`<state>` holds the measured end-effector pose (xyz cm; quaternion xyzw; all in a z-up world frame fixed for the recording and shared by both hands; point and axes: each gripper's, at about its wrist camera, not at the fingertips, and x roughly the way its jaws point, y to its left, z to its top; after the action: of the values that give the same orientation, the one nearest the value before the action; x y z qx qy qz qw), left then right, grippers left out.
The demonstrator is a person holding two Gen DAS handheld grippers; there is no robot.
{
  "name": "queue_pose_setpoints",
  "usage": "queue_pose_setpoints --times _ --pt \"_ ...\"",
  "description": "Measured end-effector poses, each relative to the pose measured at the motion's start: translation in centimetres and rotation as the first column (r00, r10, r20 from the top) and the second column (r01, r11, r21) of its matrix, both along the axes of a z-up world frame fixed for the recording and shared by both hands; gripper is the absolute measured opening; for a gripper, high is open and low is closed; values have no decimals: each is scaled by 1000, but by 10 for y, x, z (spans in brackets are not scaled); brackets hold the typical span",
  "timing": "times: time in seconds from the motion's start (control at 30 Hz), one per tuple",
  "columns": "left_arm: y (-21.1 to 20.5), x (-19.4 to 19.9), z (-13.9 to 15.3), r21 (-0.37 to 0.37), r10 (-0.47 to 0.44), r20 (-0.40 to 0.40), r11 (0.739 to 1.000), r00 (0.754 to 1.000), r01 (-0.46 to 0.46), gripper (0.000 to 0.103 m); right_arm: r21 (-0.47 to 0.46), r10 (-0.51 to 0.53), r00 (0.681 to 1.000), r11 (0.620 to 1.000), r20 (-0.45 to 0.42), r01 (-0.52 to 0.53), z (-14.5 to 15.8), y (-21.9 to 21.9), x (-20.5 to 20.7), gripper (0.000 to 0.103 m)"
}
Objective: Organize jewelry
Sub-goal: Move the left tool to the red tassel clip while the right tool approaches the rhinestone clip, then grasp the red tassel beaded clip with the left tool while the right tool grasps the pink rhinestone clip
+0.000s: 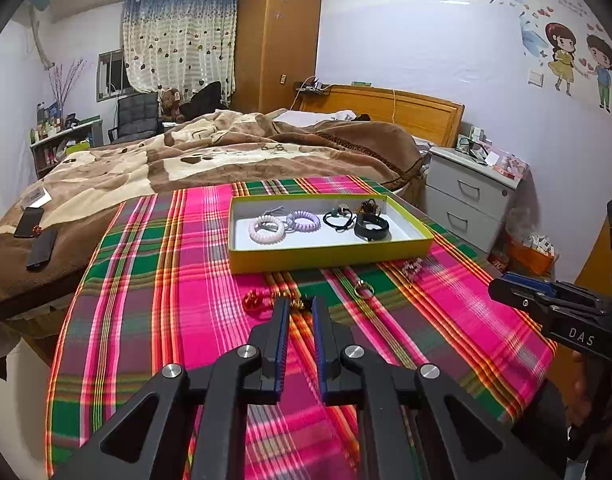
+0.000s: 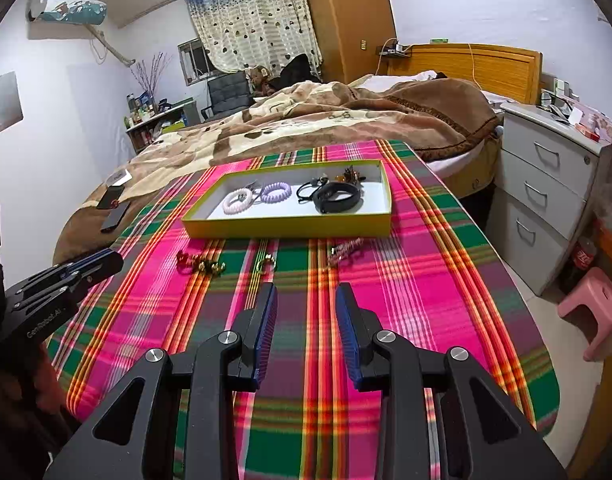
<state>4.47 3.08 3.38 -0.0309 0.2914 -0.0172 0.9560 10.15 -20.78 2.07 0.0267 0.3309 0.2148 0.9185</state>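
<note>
A yellow tray [image 1: 330, 258] [image 2: 286, 227] on the plaid cloth holds a pink coil tie [image 1: 266, 230], a purple coil tie [image 1: 304, 221], thin black ties [image 1: 338, 218], a black band [image 1: 372, 227] and a dark clip. In front of it lie a red-and-gold piece [image 1: 255, 300] [image 2: 198, 264], a ring [image 1: 363, 289] [image 2: 265, 265] and a pink beaded piece [image 1: 412, 267] [image 2: 344, 251]. My left gripper [image 1: 299, 303] is open narrowly, tips just over the gold part of the red-and-gold piece. My right gripper [image 2: 306, 290] is open and empty, short of the ring.
The plaid-covered table [image 2: 426, 288] abuts a bed with a brown blanket [image 1: 186, 160]. Phones [image 1: 36, 232] lie on the bed at left. A grey drawer unit [image 2: 546, 184] and a pink stool [image 2: 594, 312] stand at right.
</note>
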Motion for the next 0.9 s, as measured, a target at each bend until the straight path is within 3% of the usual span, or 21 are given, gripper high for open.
queue_pose_setpoints --times 0.3,0.67,0.9 --pt "-4 -12 -4 7 -6 -10 1000 1000 6 11 -14 2 1000 1000 -10 -3 -6 0 -11 31" --pt "5 6 -11 4 15 -40 1000 999 -15 11 -13 -5 1000 1000 -29 5 -10 1 -5 32" --pt "18 31 -17 20 12 -66 1000 998 -11 25 -9 -12 999 1000 -48 11 -11 3 15 32"
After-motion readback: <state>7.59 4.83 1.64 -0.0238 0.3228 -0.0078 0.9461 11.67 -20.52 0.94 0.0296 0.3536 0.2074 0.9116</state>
